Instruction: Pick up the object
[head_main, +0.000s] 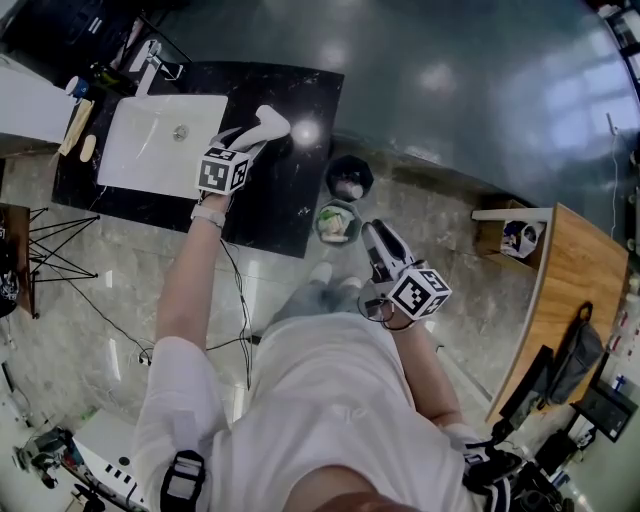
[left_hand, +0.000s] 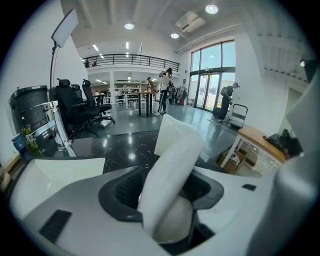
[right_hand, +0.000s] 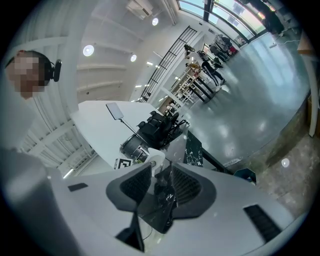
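Head view: the left gripper reaches over the black counter, just right of the white sink. A white bottle sticks out of it. The right gripper hangs well apart from the sink.

Left gripper view: the jaws clamp the tilted bottle near its rounded base. It looks light, smooth and squashy, so a gentle mid-body grip suits it.

Right gripper view: the jaws are nearly together, with nothing between them.
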